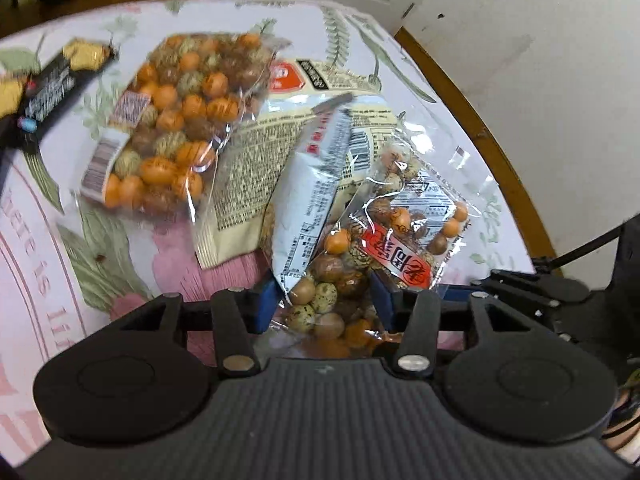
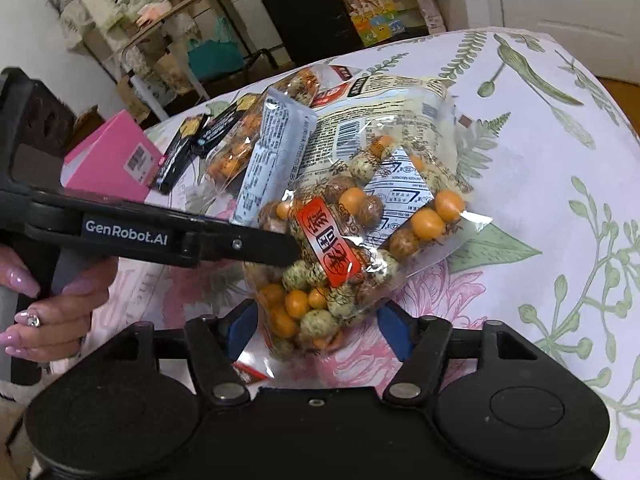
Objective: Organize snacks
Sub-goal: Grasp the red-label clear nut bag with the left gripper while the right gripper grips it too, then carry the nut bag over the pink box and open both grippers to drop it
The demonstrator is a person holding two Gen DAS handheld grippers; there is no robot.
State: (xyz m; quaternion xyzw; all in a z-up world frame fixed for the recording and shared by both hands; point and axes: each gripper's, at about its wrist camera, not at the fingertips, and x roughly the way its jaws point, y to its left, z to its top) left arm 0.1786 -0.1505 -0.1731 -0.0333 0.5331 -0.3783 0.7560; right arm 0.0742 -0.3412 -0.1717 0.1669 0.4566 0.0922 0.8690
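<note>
The left gripper (image 1: 326, 300) had its blue pads against both sides of a clear bag of nuts (image 1: 360, 272), apparently clamped on its near end, while the right gripper (image 2: 316, 328) stood apart around the same bag with gaps showing beside each pad. Just ahead of both tools a white packet (image 1: 312, 200) leaned against the bag over a cream pouch (image 1: 256, 152), and a second bag of nuts (image 1: 176, 120) lay farther ahead to the left on the flowered tablecloth (image 2: 560, 160). A hand (image 2: 52, 312) gripped the left tool's handle, with a pink box (image 2: 112, 160) beyond it.
</note>
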